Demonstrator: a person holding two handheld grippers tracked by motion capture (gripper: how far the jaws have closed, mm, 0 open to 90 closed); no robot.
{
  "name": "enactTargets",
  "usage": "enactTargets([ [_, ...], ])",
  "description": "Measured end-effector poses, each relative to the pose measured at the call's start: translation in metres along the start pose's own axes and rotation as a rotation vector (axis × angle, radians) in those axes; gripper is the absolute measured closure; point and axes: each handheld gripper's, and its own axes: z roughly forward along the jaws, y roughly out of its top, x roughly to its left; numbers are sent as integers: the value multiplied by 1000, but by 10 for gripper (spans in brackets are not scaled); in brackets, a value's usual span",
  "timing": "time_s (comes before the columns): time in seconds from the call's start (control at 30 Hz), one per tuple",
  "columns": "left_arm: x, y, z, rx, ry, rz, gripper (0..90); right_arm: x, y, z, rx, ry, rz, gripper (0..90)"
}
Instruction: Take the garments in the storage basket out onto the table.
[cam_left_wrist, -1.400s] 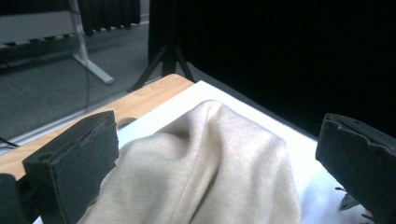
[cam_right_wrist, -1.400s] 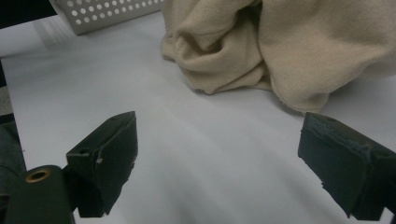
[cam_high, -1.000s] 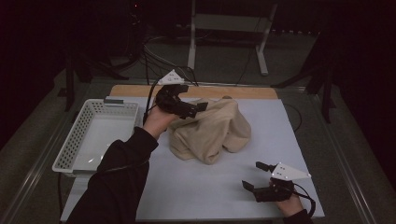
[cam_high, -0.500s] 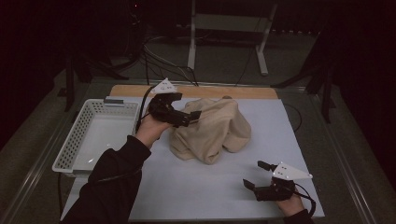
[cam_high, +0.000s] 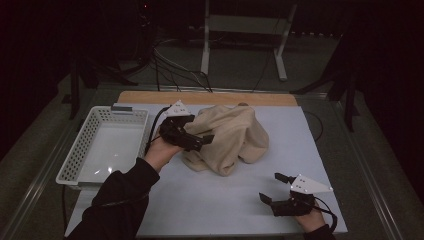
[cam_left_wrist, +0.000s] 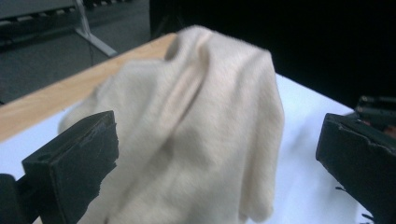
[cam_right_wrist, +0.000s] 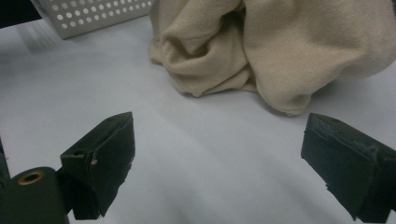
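A crumpled beige cloth lies heaped in the middle of the white table top. My left gripper hovers at the cloth's left side, open, its jaws wide apart with the beige cloth rising between and beyond them. My right gripper rests low near the table's front right corner, open and holding nothing. Ahead of it the cloth sits bunched in folds on the white surface.
A white perforated basket stands at the table's left edge, and its wall appears far off in the right gripper view. A wooden strip runs along the table's back. Cables and a metal stand sit on the floor behind.
My left gripper has drawn back toward the left and slightly lower along the cloth's left side. The right gripper has stayed put.
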Motion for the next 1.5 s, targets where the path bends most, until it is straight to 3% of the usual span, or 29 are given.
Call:
enactTargets([
  [0.67, -23, -52, 4, 60, -81, 16, 2, 2, 0, 2, 9, 9, -9, 102],
  [1.0, -35, -88, 9, 105, -137, -2, 2, 3, -1, 2, 9, 19, -11, 103],
  [1.5, -50, -136, -3, 182, -118, 43, 2, 3, -1, 2, 13, 19, -21, 105],
])
